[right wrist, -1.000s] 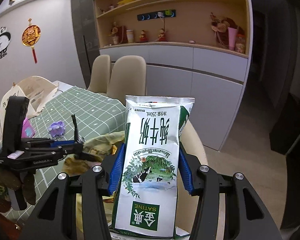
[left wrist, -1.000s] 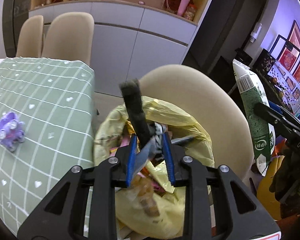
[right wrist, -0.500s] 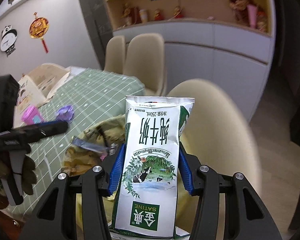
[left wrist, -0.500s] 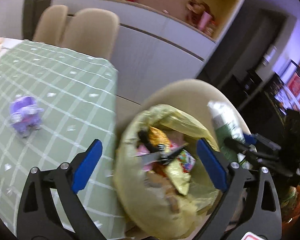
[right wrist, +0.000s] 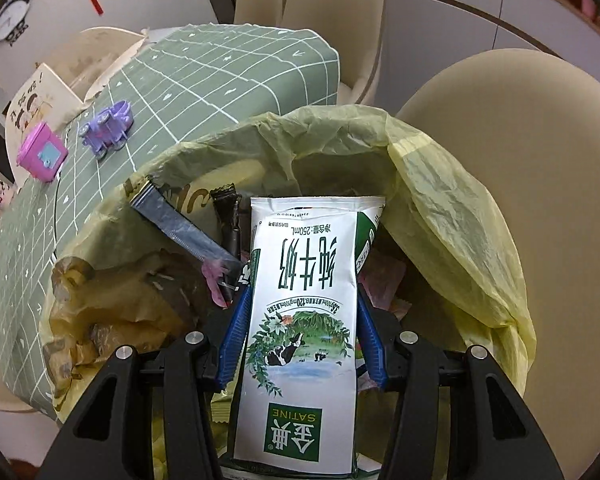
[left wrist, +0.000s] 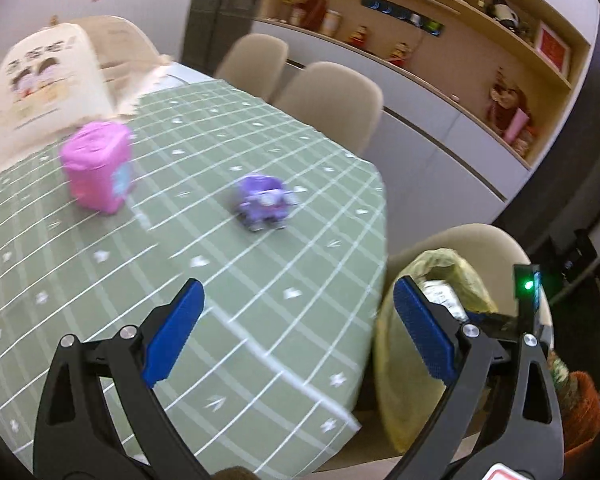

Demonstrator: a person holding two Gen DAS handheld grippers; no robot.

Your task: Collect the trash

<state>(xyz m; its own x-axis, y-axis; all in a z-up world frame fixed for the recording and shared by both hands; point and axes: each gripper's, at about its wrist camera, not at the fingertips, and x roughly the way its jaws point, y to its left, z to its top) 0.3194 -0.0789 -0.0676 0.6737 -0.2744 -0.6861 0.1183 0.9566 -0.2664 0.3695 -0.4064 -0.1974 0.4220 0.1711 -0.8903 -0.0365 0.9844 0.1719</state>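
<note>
I count one milk carton [right wrist: 304, 312] between my right fingers, and one yellow trash bag [right wrist: 452, 216] below it. One green checked table [left wrist: 228, 280] carries three things: one purple toy car [left wrist: 265, 202], one pink box [left wrist: 98, 166], and one illustrated paper bag [left wrist: 40, 84] at its far edge. Four beige chairs [left wrist: 332, 100] surround it.

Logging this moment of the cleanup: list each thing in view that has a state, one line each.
left gripper: open, nothing between its fingers, over the table
right gripper: shut on the milk pouch
milk pouch: held over the bag's mouth
yellow trash bag: open, holding wrappers
purple toy car: on its wheels on the table
pink box: upright
</note>
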